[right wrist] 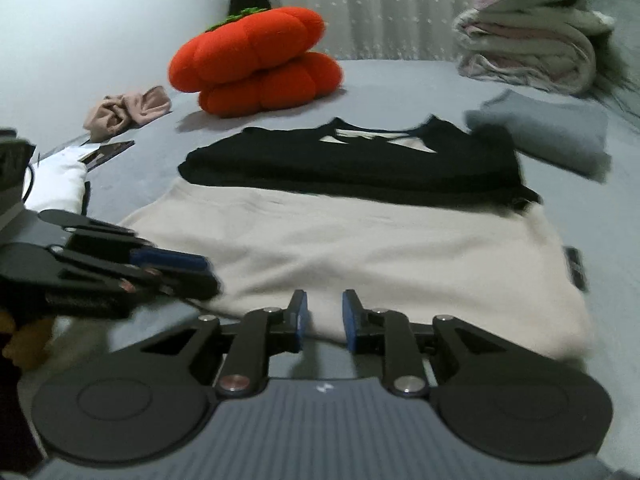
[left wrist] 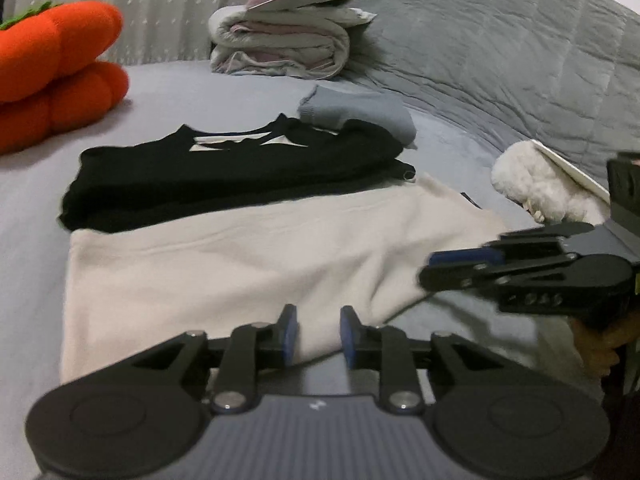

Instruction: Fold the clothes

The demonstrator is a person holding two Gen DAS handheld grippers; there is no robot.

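Because the cream garment (right wrist: 360,248) looks soft and limp, both grippers' fingers (right wrist: 299,316), apart and empty, should pinch its near hem.

A bed (right wrist: 380,80) with a pale blue-grey sheet fills the room. A white dotted curtain (right wrist: 384,4) hangs behind it under dim light.

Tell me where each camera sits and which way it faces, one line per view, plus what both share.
Left wrist: on the left gripper, low at the cream garment's near edge, facing up the bed; the right gripper enters from the right.
Right wrist: on the right gripper, at the same near edge, facing the same way; the left gripper enters from the left.
Shared: cream garment, black garment, orange pumpkin cushion, folded blanket stack.
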